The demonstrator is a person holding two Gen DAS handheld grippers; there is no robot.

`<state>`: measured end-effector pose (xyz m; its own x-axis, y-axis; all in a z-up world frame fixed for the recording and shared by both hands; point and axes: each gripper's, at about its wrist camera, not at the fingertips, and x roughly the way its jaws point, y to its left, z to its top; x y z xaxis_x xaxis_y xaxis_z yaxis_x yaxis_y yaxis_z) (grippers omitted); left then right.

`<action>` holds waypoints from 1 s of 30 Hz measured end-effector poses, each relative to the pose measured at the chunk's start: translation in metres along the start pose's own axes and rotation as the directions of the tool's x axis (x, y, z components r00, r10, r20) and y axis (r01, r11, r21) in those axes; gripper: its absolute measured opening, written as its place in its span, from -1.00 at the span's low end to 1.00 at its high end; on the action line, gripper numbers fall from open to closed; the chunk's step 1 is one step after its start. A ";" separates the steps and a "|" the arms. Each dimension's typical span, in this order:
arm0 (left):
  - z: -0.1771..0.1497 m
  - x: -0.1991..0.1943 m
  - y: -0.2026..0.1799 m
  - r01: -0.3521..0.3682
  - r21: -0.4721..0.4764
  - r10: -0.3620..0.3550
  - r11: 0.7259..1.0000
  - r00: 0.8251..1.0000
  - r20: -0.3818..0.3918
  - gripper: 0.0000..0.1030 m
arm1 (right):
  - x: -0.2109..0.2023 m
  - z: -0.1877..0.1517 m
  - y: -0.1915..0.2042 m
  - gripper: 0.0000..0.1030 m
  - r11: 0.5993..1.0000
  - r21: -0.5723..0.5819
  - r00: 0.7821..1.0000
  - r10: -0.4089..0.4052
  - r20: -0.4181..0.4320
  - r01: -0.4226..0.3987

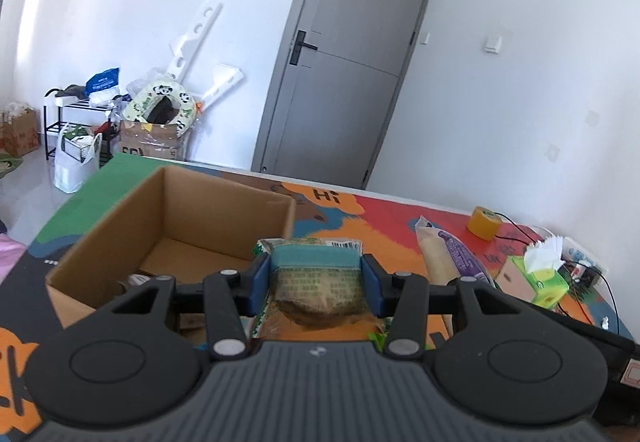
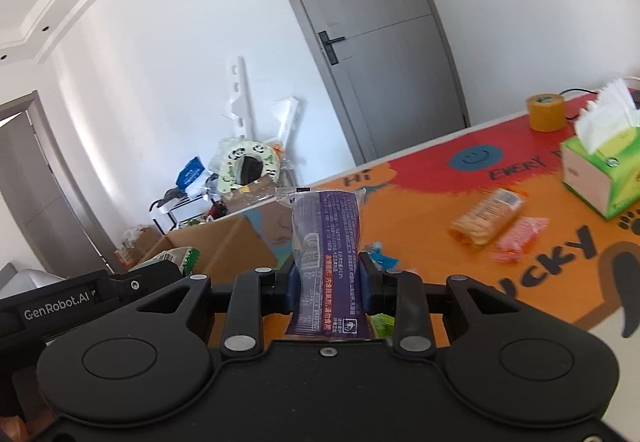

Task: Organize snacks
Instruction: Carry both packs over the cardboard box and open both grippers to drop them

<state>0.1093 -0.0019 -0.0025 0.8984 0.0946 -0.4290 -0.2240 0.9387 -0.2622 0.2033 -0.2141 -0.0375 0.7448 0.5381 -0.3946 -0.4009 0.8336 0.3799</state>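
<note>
My left gripper (image 1: pixel 316 284) is shut on a green-edged snack packet (image 1: pixel 316 282) with a brown cake inside, held just right of the open cardboard box (image 1: pixel 120 226). My right gripper (image 2: pixel 326 282) is shut on a purple snack packet (image 2: pixel 326 242), held upright above the table; that packet also shows in the left wrist view (image 1: pixel 452 254). The box shows in the right wrist view (image 2: pixel 224 242) at left, with the left gripper's body (image 2: pixel 80 302) and its packet (image 2: pixel 176 258) beside it. A cracker packet (image 2: pixel 486 222) and a pink packet (image 2: pixel 518 236) lie on the table.
A colourful mat (image 2: pixel 420 202) covers the table. A green tissue box (image 2: pixel 600 170) and a yellow tape roll (image 2: pixel 546 112) stand at the right, with black cables (image 1: pixel 520 230) nearby. A grey door (image 1: pixel 344 54) and floor clutter (image 1: pixel 156 114) lie beyond the table.
</note>
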 end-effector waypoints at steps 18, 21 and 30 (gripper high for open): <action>0.031 0.015 0.079 -0.111 -0.083 0.113 0.990 0.994 0.012 -0.08 | 0.043 0.005 0.071 -0.43 0.993 -0.052 0.994 0.101 -0.043 -0.103; 0.035 0.018 0.090 -0.109 -0.091 0.110 0.990 0.994 0.008 -0.08 | 0.051 0.006 0.080 -0.43 0.992 -0.060 0.993 0.104 -0.050 -0.107; 0.036 0.034 0.104 -0.123 -0.131 0.119 0.984 0.992 -0.041 -0.02 | 0.068 0.002 0.096 -0.43 0.994 -0.057 0.993 0.093 -0.070 -0.097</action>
<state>0.1298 0.1113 -0.0127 0.8492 0.1920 -0.4919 -0.3807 0.8682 -0.3183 0.2163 -0.0980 -0.0263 0.6649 0.6210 -0.4151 -0.5012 0.7830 0.3684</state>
